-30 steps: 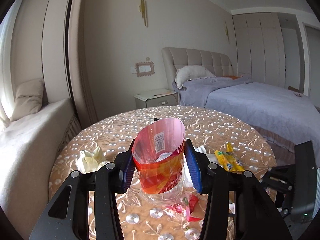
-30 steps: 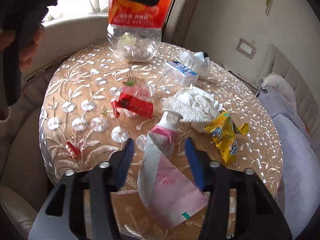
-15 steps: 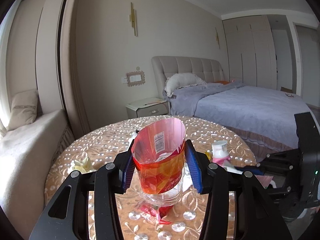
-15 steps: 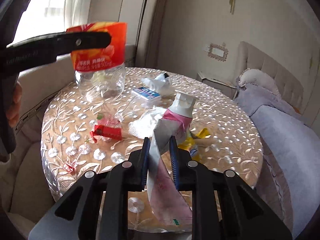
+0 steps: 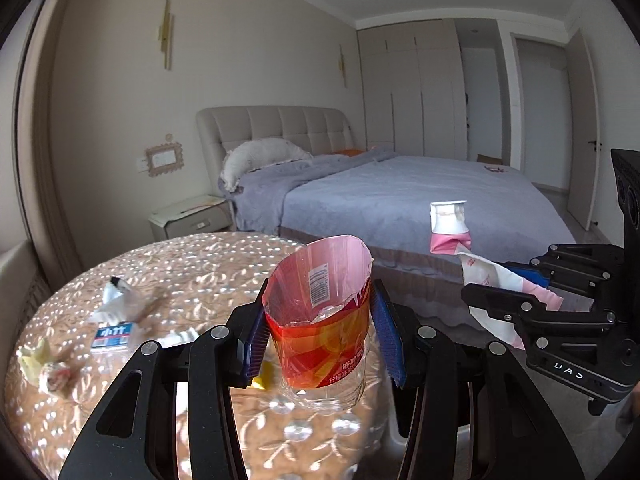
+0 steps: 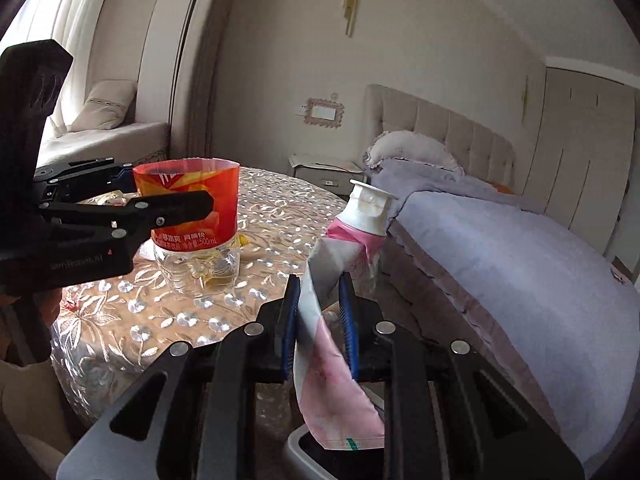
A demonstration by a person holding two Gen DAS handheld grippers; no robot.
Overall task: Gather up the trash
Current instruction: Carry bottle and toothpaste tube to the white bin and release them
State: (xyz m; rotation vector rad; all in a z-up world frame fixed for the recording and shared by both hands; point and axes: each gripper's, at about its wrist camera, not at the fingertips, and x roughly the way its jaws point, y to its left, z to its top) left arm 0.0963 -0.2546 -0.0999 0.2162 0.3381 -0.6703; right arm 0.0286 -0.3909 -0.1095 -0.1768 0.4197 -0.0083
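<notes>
My left gripper (image 5: 320, 332) is shut on a cut-off clear plastic bottle with a red-orange label (image 5: 320, 340), holding it upright above the round table (image 5: 180, 268). The bottle also shows in the right wrist view (image 6: 192, 216). My right gripper (image 6: 318, 320) is shut on a squeezed pink-and-white tube with a white cap (image 6: 340, 264), held cap-up past the table's edge. The tube also shows at the right of the left wrist view (image 5: 480, 276), with the right gripper (image 5: 516, 296) around it.
A grey bin rim (image 6: 304, 440) shows below the tube's tail. On the table lie a white crumpled wrapper (image 5: 116, 300), a small blue-and-white box (image 5: 112, 334) and a yellowish wad (image 5: 40, 360). A bed (image 5: 400, 200) stands behind, a window seat (image 6: 104, 140) to the left.
My right gripper closed on the tube, lifted it off the table and carried it past the table's edge, over the bin. My left gripper swung right with the bottle, still held.
</notes>
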